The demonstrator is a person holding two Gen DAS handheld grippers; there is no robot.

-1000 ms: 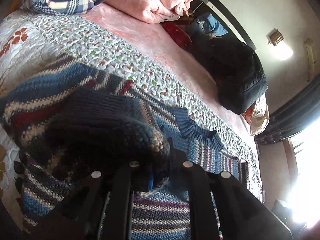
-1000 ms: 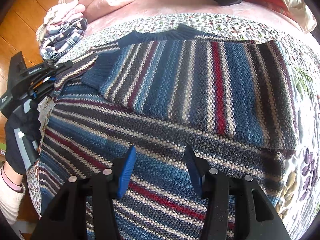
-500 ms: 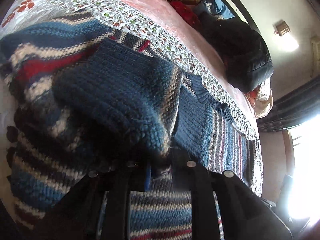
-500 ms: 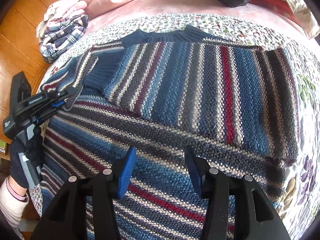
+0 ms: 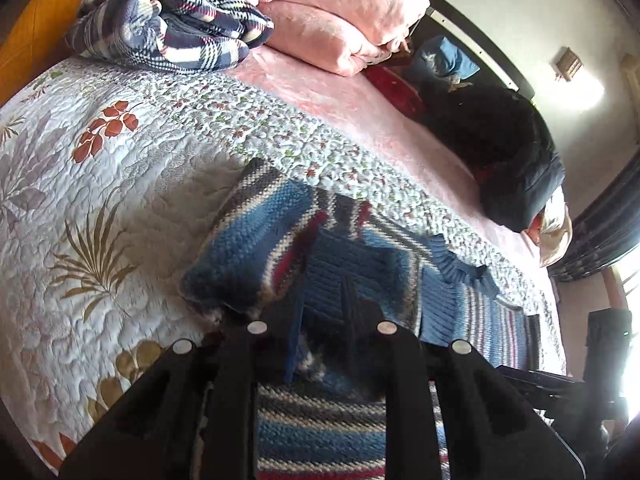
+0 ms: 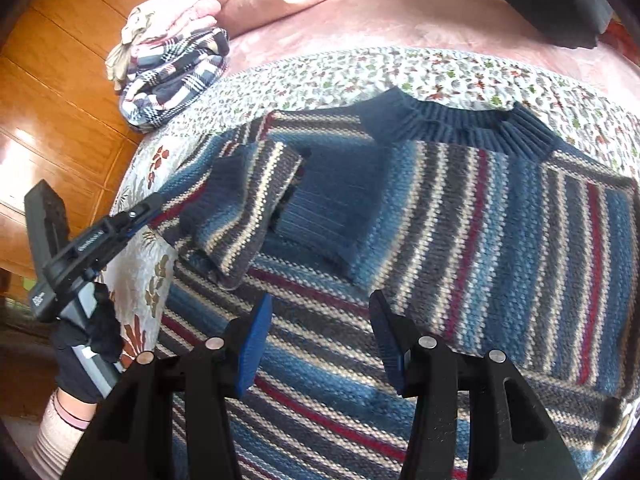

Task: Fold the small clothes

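A striped knit sweater [image 6: 480, 240] in blue, grey, red and cream lies flat on the quilt, navy ribbed collar [image 6: 460, 128] at the far side. Its left sleeve [image 6: 240, 208] is doubled over onto the chest, cuff inward. In the left wrist view that sleeve [image 5: 248, 256] lies just ahead of my left gripper [image 5: 324, 312], whose fingers stand slightly apart with the cuff showing between them. From the right wrist view, the left gripper [image 6: 158, 202] sits at the sleeve's outer fold. My right gripper [image 6: 320, 298] hovers open over the sweater's lower body, holding nothing.
The floral quilt [image 5: 100, 200] covers the bed. A plaid blanket [image 5: 168, 28] and pink bedding [image 5: 340, 24] are piled at the head, and a dark jacket [image 5: 512, 168] lies at the far side. A gloved hand [image 6: 80, 360] holds the left tool near the bed's edge beside wooden panelling [image 6: 60, 80].
The left gripper carried the sleeve over onto the sweater's chest, then drew back, its fingers spreading a little. The sleeve now rests folded. The right gripper moved closer, staying open.
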